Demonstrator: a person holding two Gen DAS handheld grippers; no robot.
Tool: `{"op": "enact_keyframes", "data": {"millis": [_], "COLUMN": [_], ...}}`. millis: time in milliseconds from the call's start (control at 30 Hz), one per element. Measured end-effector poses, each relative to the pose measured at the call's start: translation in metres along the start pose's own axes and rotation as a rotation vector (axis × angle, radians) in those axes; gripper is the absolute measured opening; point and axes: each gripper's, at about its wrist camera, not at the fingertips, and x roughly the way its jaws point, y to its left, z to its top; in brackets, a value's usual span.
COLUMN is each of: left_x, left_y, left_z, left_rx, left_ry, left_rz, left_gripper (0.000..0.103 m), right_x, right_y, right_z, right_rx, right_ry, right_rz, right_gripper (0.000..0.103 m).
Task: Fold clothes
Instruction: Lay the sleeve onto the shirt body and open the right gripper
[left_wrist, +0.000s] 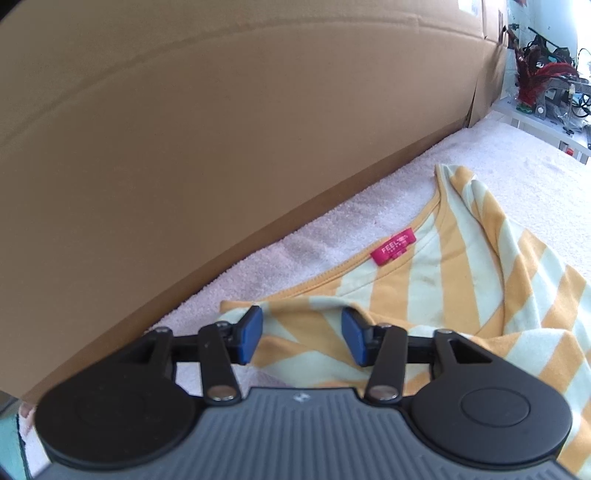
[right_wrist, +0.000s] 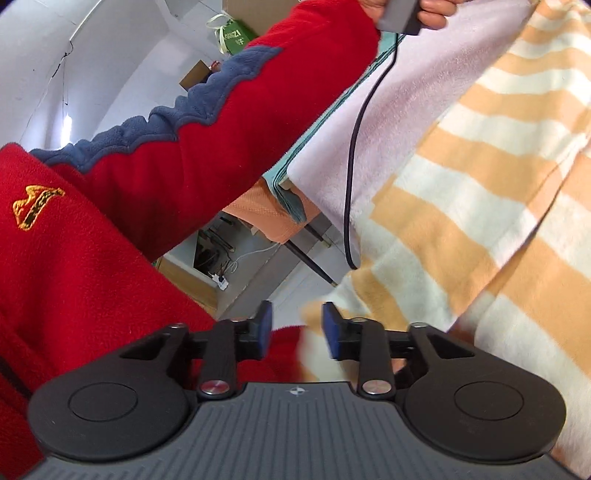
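Note:
An orange and pale striped shirt (left_wrist: 424, 280) lies on a pale pink towel (left_wrist: 517, 184), neckline up, with a pink label (left_wrist: 393, 249) showing inside the collar. My left gripper (left_wrist: 303, 338) stands open over a folded shoulder edge of the shirt; the cloth lies between its blue pads (left_wrist: 251, 334) without being pinched. In the right wrist view the shirt (right_wrist: 480, 184) spreads to the right and its lower part hangs off the table edge. My right gripper (right_wrist: 297, 328) is open, with a blurred corner of the shirt (right_wrist: 314, 332) loose between the jaws, close to the right pad (right_wrist: 330, 330).
A big cardboard wall (left_wrist: 221, 129) runs along the far side of the towel. Cluttered white shelves (left_wrist: 546, 85) stand at the far right. A person's red fleece sleeve (right_wrist: 221, 129) crosses the right wrist view, and a black cable (right_wrist: 354, 147) hangs over the towel (right_wrist: 388, 110).

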Motion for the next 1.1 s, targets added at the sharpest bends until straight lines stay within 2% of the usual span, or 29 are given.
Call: {"op": "enact_keyframes", "data": {"millis": [67, 100, 167, 200, 233, 300, 400, 500, 600, 667, 767, 867, 900, 967, 1033, 1067, 1100], "left_x": [-0.021, -0.030, -0.060, -0.074, -0.086, -0.112, -0.126, -0.125, -0.119, -0.123, -0.129, -0.133, -0.138, -0.143, -0.149, -0.152, -0.155], "left_y": [0.012, 0.019, 0.037, 0.042, 0.034, 0.014, -0.051, -0.097, -0.121, -0.129, -0.136, -0.142, -0.141, -0.141, -0.141, -0.140, -0.139], "left_z": [-0.002, -0.003, -0.007, -0.011, -0.017, -0.031, -0.058, -0.087, -0.107, -0.116, -0.125, -0.135, -0.139, -0.143, -0.146, -0.146, -0.146], "left_rx": [-0.025, -0.049, -0.154, -0.193, -0.182, -0.150, 0.033, 0.086, 0.066, 0.047, 0.036, 0.018, 0.006, -0.018, -0.043, -0.062, -0.082], "left_ry": [-0.043, -0.062, -0.127, -0.158, -0.174, -0.203, -0.192, -0.152, -0.105, -0.124, -0.133, -0.148, -0.151, -0.154, -0.156, -0.162, -0.169], "left_rz": [0.021, 0.030, 0.060, 0.038, 0.026, 0.006, 0.008, -0.075, -0.126, -0.098, -0.061, -0.021, -0.013, -0.002, 0.016, 0.009, -0.001], "left_gripper": [0.061, 0.061, 0.055, 0.052, 0.049, 0.047, 0.048, 0.048, 0.049, 0.048, 0.051, 0.052, 0.052, 0.054, 0.061, 0.061, 0.061], "right_x": [-0.014, -0.027, -0.060, -0.075, -0.088, -0.096, -0.098, -0.090, -0.072, -0.057, -0.027, -0.011, -0.015, -0.025, -0.041, -0.048, -0.048], "right_y": [0.009, 0.014, 0.025, 0.026, 0.025, 0.015, -0.014, -0.044, -0.070, -0.081, -0.101, -0.116, -0.115, -0.113, -0.104, -0.100, -0.100], "right_z": [0.001, 0.005, 0.015, 0.020, 0.025, 0.038, 0.062, 0.096, 0.138, 0.152, 0.173, 0.192, 0.195, 0.200, 0.200, 0.201, 0.202], "right_rx": [-0.015, -0.035, -0.075, -0.082, -0.089, -0.090, -0.037, -0.014, -0.033, -0.056, -0.070, -0.086, -0.073, -0.052, -0.058, -0.064, -0.080], "right_ry": [-0.019, -0.067, -0.220, -0.303, -0.380, -0.468, -0.523, -0.530, -0.446, -0.357, -0.275, -0.286, -0.306, -0.345, -0.380, -0.388, -0.363], "right_rz": [0.027, 0.052, 0.057, 0.011, -0.049, -0.240, -0.463, -0.607, -0.700, -0.748, -0.806, -0.895, -0.860, -0.799, -0.800, -0.816, -0.883], "right_gripper": [0.042, 0.042, 0.041, 0.040, 0.039, 0.029, 0.019, 0.019, 0.019, 0.019, 0.019, 0.019, 0.022, 0.023, 0.022, 0.022, 0.023]}}
